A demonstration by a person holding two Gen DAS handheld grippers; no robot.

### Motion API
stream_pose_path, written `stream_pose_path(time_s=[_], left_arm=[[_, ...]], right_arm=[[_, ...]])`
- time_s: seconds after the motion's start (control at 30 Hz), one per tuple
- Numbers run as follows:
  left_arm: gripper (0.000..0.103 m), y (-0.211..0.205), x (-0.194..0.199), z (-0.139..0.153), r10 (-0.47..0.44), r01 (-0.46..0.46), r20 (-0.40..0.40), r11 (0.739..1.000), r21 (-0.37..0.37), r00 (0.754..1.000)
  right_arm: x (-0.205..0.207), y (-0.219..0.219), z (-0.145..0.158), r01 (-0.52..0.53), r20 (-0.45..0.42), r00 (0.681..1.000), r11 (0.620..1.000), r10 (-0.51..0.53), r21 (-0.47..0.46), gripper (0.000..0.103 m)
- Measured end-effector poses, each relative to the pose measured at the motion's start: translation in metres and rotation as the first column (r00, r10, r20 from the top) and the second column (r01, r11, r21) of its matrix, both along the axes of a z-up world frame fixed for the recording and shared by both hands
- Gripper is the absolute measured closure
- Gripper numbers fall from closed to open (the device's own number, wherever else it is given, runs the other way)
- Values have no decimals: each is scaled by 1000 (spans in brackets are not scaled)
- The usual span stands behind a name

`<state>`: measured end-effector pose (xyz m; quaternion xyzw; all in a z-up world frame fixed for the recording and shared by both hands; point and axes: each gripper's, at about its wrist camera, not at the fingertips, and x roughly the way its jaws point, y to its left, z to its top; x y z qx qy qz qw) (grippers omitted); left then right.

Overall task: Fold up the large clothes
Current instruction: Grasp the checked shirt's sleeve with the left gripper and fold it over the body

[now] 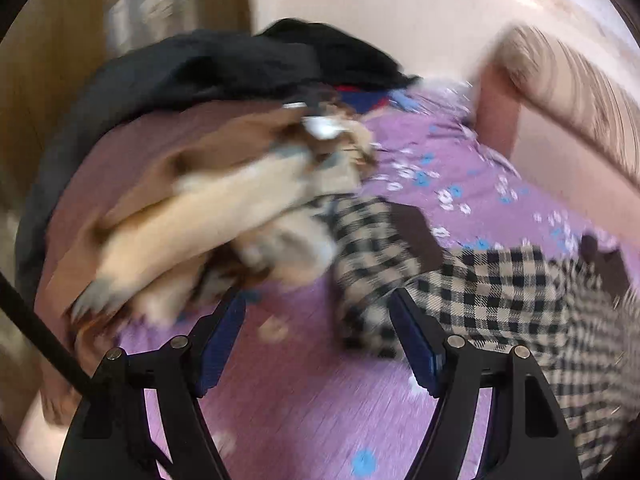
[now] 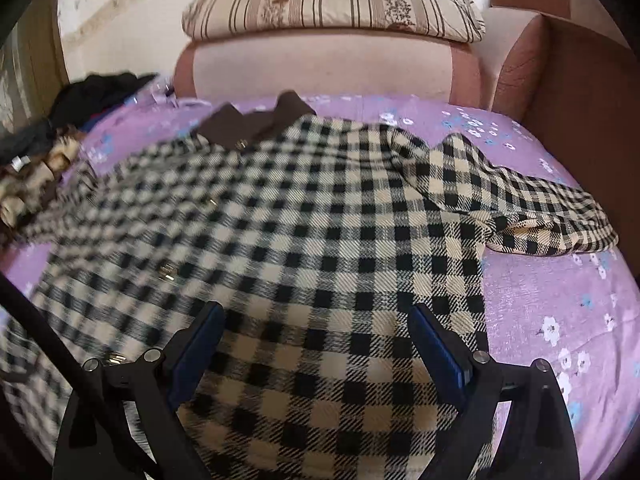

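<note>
Both tongs, left gripper (image 1: pixel 316 320) and right gripper (image 2: pixel 316 338), gape empty; I risk snagging the pile (image 1: pixel 192 200) beside the coat (image 2: pixel 280 220).

This was a home, a bedroom or living room with a sofa-bed. A purple sheet (image 2: pixel 560 280) printed with small white and blue flowers covered the sleeping place, and a padded pink-and-brown upholstered backrest (image 2: pixel 320 68) rose behind it, with a matching armrest (image 2: pixel 568 80) on the right. A striped, flower-patterned pillow (image 2: pixel 332 0) lay on top of the backrest. A heap of dark and brown clothes (image 1: pixel 192 120) sat piled on the sheet, and a wooden wardrobe panel (image 1: pixel 48 60) stood beside it.
</note>
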<state>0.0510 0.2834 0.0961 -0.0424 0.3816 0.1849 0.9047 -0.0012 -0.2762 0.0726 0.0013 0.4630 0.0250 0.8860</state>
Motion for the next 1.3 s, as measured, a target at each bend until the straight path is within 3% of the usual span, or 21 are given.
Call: stream_pose_path(time_s=[0.17, 0.23, 0.3, 0.37, 0.4, 0.43, 0.47, 0.53, 0.6, 0.7, 0.8, 0.9, 0.93, 1.07, 1.13, 1.2, 1.27, 1.3], left_arm=[[29, -50, 42, -26, -191, 209, -112, 962, 178, 975], [30, -56, 51, -39, -216, 245, -158, 949, 198, 964], [32, -55, 59, -50, -199, 243, -193, 939, 242, 961], [44, -47, 69, -60, -157, 220, -225, 931, 291, 962], [59, -42, 74, -63, -142, 211, -238, 933, 292, 961], [85, -36, 79, -66, -124, 195, -250, 940, 281, 960], [101, -25, 84, -65, -94, 158, -253, 957, 245, 963], [100, -6, 81, -51, -39, 68, -192, 987, 147, 981], [101, 12, 71, -31, 10, -5, -122, 999, 47, 992], [101, 25, 56, 3, 45, -48, -40, 995, -82, 998], [101, 20, 45, 39, 30, -20, 45, 977, -211, 999], [101, -5, 37, 67, -29, 75, 124, 922, -381, 992], [101, -24, 37, 74, -67, 127, 151, 891, -436, 986], [101, -114, 36, 85, -235, 317, 218, 790, -525, 947], [101, -171, 40, 84, -340, 414, 237, 720, -557, 910], [101, -231, 40, 77, -455, 505, 247, 625, -595, 855], [100, -299, 36, 67, -594, 594, 239, 520, -614, 768], [95, -322, 34, 62, -638, 614, 217, 505, -607, 739]], right_arm=[[11, -4, -15, 16, -33, 999, 1000, -16, 3, 8], [12, 3, -20, 4, -85, 996, 1000, -6, -14, 8], [15, 3, -19, 10, -82, 997, 1000, -11, -5, 8], [14, 2, -19, 11, -84, 996, 1000, -11, -2, 8], [16, 2, -21, 10, -89, 996, 1000, -11, -7, 8], [16, 3, -21, 8, -92, 996, 1000, -9, -11, 7], [15, 3, -21, 5, -93, 996, 1000, -7, -16, 6], [16, 7, -21, 0, -92, 996, 1000, -3, -28, 6], [17, 8, -22, -4, -84, 996, 1000, 2, -25, 6], [20, 4, -21, -8, -82, 997, 1000, 7, -8, 6], [17, -1, -17, -4, -69, 998, 1000, 5, 24, 7], [11, -10, -3, 3, -32, 999, 993, 1, 115, 7], [10, -14, 3, 12, -14, 1000, 992, -11, 128, 7], [2, -33, 25, 60, 48, 996, 986, -69, 158, 7], [-1, -44, 31, 91, 65, 992, 979, -104, 180, 7], [-3, -58, 35, 127, 73, 987, 973, -144, 194, 7], [-4, -75, 34, 165, 78, 980, 967, -183, 196, 7], [-4, -83, 33, 182, 72, 977, 963, -200, 199, 7]])
